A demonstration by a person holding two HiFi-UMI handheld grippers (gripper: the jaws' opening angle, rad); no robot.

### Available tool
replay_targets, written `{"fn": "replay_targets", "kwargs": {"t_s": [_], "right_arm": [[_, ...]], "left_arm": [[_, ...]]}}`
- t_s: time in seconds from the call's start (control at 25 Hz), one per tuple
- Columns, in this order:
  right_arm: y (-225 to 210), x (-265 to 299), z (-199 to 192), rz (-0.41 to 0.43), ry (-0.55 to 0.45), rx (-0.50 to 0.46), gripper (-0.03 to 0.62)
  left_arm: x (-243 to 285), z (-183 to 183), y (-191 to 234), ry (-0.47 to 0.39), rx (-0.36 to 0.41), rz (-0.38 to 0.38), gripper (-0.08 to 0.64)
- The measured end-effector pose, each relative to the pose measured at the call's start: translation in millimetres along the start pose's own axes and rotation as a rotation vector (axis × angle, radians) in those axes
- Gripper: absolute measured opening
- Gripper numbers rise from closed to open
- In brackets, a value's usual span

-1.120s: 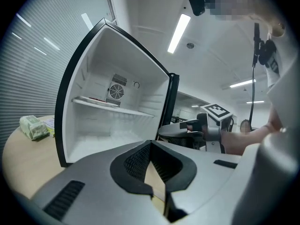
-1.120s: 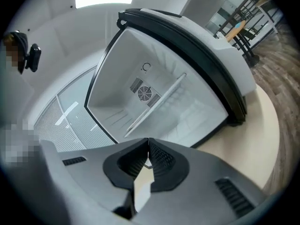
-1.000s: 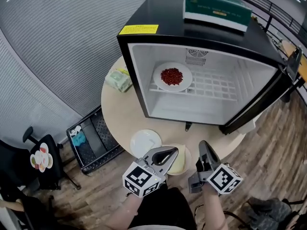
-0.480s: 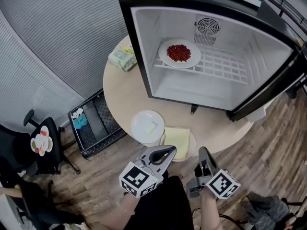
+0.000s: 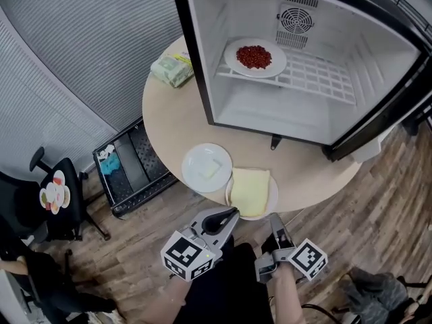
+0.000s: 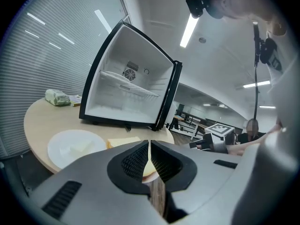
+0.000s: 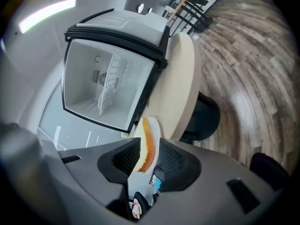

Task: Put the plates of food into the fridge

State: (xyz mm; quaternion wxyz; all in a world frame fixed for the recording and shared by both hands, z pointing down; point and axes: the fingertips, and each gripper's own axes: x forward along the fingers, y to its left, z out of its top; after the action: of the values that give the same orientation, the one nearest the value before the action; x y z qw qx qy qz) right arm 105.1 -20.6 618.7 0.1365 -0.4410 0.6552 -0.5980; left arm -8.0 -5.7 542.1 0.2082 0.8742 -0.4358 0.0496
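Head view: white plate of yellow bread (image 5: 251,193) at the round beige surface's (image 5: 169,113) near edge, outside the open black fridge (image 5: 270,113).
Left gripper view: left hand-held gripper (image 6: 149,146) clenched, empty.
Right gripper view: right hand-held gripper (image 7: 149,144) released, jaws just opening, plate rim between them, ungripped.

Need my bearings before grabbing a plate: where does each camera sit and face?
Head view: on the head, steeply down on table, open fridge, left gripper and right gripper.
Left gripper view: along its shut jaws toward the fridge; right gripper's cube at right.
Right gripper view: rolled sideways, along jaws that have just been opening; toast plate's edge shows between them.
Shared: all show fridge and toast plate.
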Motion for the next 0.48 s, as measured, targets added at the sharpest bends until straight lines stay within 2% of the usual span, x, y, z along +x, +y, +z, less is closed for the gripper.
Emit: {"fn": "replay_targets", "kwargs": {"t_s": [0.28,0.48], "right_arm": [[-21.0,18.8,-16.9,-0.009,0.016,0.202,0.109],[-29.1,23.5,-20.2,-0.036,0.011,0.256,0.107]], "left_arm": [[-6.7,-12.6,4.6,0.013,-0.017,0.009,0.005],[-8.3,-13.6,11.1,0.015,-0.021,0.020,0.005]]}}
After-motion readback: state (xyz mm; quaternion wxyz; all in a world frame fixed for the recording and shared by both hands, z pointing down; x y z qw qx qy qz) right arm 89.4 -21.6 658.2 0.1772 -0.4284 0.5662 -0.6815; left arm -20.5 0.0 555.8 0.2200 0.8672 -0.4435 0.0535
